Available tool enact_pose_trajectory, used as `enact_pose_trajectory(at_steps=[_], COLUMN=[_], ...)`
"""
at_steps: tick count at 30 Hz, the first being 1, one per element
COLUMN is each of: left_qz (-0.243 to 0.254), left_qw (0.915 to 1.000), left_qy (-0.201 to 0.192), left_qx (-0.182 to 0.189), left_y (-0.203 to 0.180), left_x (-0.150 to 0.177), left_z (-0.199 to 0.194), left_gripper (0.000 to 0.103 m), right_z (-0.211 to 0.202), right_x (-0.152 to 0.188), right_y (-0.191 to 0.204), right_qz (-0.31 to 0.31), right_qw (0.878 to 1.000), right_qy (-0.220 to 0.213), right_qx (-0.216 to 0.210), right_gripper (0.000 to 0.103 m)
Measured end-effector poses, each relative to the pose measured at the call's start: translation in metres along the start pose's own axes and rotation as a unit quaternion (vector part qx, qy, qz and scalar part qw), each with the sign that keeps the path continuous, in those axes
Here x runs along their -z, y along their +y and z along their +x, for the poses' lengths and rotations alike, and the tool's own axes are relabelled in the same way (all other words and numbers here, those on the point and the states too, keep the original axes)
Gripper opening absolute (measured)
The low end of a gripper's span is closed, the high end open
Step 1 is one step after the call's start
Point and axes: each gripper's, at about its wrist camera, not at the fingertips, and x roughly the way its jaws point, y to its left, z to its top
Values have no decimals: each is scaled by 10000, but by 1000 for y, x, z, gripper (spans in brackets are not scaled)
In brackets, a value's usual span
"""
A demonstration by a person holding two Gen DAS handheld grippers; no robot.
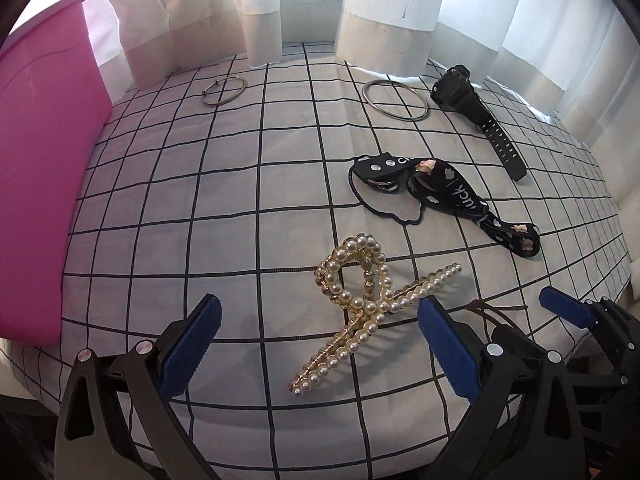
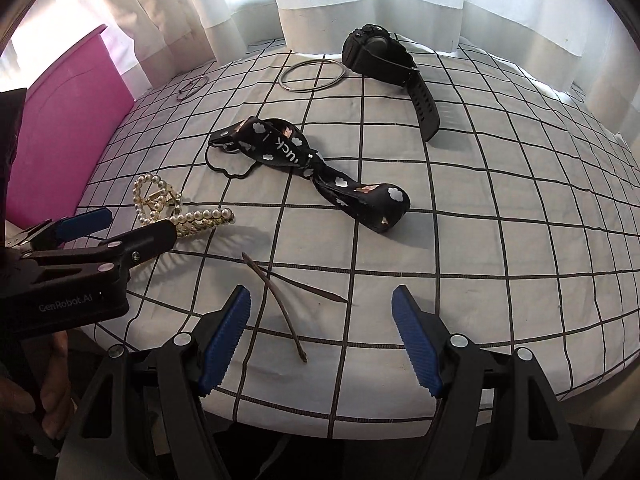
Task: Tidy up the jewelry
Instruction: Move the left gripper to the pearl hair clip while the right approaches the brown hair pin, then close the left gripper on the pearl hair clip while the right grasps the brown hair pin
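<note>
Left wrist view
left gripper (image 1: 320, 340): jaws wide apart, holding nothing; blue pads either side of the clip, not touching it
gold hair clip studded with white pearls (image 1: 364, 300): 1, lying on the white black-grid cloth (image 1: 200, 200) over the tabletop, between the jaws
thin bronze open bangle (image 1: 223, 90): 1, far side, near the curtain
plain silver ring bangle (image 1: 396, 100): 1, far side, just beside the watch
black digital wristwatch with rubber strap (image 1: 476, 120): 1, strap laid out flat
black fabric wrist strap with white cloud print (image 1: 448, 200): 1, mid cloth, thin black cord loop at its left end
pink plastic bin (image 1: 44, 180): 1, left edge, cut off by the frame
right gripper (image 1: 568, 312): partly seen at lower right, one blue pad clear, rest cut off
white curtain (image 1: 380, 12): behind the tabletop

Right wrist view
right gripper (image 2: 320, 336): jaws wide apart, holding nothing
thin dark brown cord (image 2: 280, 292): 1, bent in a V on the cloth (image 2: 480, 200) between the jaws, near the left pad
left gripper (image 2: 132, 226): at left, jaws apart, near finger hides part of the clip (image 2: 160, 200)
counts match: watch (image 2: 380, 56), silver bangle (image 2: 312, 74), strap (image 2: 320, 164), bronze bangle (image 2: 192, 88) small and hard to make out, bin (image 2: 72, 132)
</note>
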Motion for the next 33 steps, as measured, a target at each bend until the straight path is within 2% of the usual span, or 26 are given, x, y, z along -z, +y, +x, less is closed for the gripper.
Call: enact_pose_trajectory(at_steps=[5, 6, 9, 13, 26, 28, 30, 31, 32, 33], left_qz=[24, 88, 182, 222, 276, 302, 332, 376, 436, 491], left_qw=[9998, 9999, 9997, 9994, 9994, 9993, 9992, 9991, 9988, 9985], left_qy=[183, 105, -4, -203, -158, -157, -176, -203, -222, -233], left_qx=[-55, -102, -166, -169, -143, -132, -106, -80, -47, -10], left_y=[0, -2, -3, -4, -4, -5, -7, -9, -12, -14], left_x=[5, 6, 9, 12, 9, 9, 9, 9, 9, 9], left_z=[14, 13, 14, 13, 13, 11, 9, 7, 5, 4], left_gripper=[97, 97, 98, 98, 96, 92, 80, 75, 64, 53], right_z=[5, 7, 8, 12, 11, 10, 7, 5, 3, 2], right_x=[4, 5, 6, 6, 3, 4, 4, 4, 3, 2], right_y=[17, 21, 19, 20, 16, 17, 15, 14, 12, 11], right_qz=[-492, -614, -495, -543, -552, -540, -512, -505, -491, -476], right_qw=[9979, 9967, 9978, 9972, 9975, 9974, 9974, 9972, 9972, 9971], right_qy=[-7, -19, -85, -101, -56, -80, -135, -181, -212, -230], right_qx=[419, 528, 430, 511, 436, 477, 498, 515, 526, 547], right_gripper=[75, 76, 83, 93, 93, 89, 81, 70, 56, 49])
